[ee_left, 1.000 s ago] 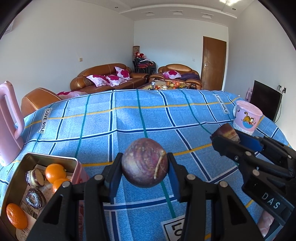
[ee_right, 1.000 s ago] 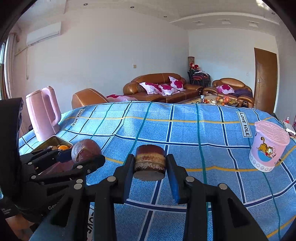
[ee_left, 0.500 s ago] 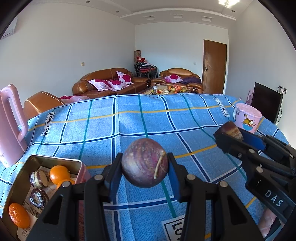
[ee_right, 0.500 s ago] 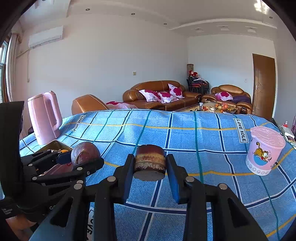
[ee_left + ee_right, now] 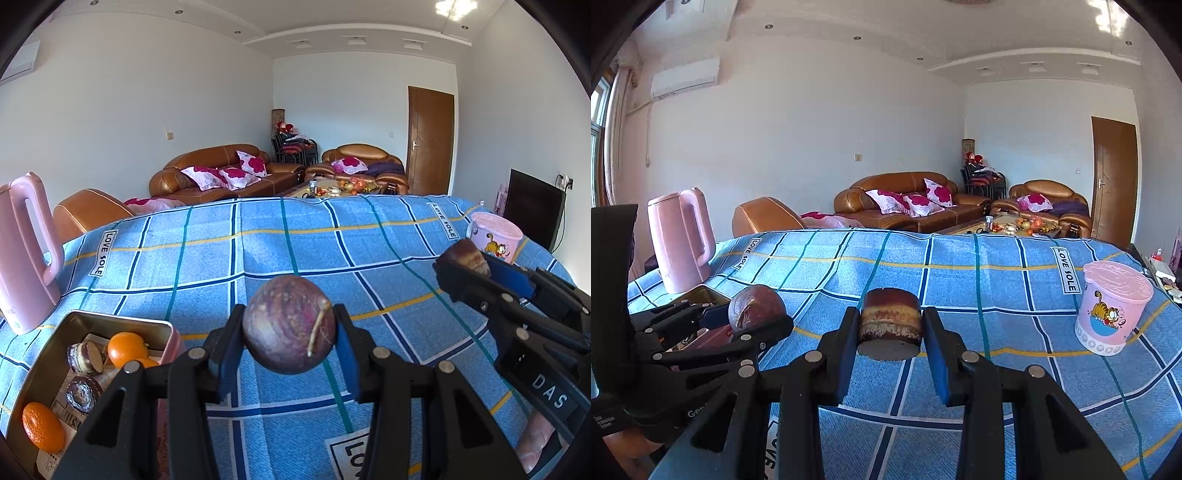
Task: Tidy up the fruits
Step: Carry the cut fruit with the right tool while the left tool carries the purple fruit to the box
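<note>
Blue plaid tablecloth (image 5: 295, 251) — living room

Black left tool (image 5: 290, 341) — blue pads (image 5: 347, 350), silver screws, "DAS" lettering.

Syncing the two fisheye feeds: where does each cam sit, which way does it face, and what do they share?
Left wrist: sits on the left tongs, looking forward over the blue checked cloth toward the sofas; own fingers grip a round purple fruit, right tongs at right edge.
Right wrist: sits on the right tongs, facing the same way; own fingers grip a cut fruit piece, left tongs at left.
Shared: pink kettle, cartoon cup, metal tin, both fruits.
</note>
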`<state>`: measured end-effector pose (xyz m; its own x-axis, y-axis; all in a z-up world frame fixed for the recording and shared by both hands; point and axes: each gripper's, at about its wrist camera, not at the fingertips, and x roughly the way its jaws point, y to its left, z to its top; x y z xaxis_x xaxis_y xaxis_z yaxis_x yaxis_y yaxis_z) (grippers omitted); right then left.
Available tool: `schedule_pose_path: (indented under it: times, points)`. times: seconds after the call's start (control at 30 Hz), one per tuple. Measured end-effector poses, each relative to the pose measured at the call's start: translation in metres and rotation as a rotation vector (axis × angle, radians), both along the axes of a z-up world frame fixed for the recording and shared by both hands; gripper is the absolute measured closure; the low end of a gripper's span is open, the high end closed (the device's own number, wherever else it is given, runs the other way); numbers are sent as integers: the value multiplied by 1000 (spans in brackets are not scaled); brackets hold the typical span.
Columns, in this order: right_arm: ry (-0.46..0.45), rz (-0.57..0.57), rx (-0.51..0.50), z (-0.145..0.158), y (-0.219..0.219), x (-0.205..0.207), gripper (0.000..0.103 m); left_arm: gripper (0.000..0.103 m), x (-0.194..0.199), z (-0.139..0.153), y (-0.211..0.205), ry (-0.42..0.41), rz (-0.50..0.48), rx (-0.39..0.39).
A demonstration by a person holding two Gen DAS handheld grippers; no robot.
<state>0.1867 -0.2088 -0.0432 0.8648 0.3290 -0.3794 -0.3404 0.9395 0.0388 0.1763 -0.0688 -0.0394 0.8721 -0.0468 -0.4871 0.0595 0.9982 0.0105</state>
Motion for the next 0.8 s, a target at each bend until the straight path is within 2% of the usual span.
schedule_pose_path:
  times: [0.8]
  points:
    - [-66,-2,7,4,-2,-15,66,55,-19,6,-2,-82,27,34]
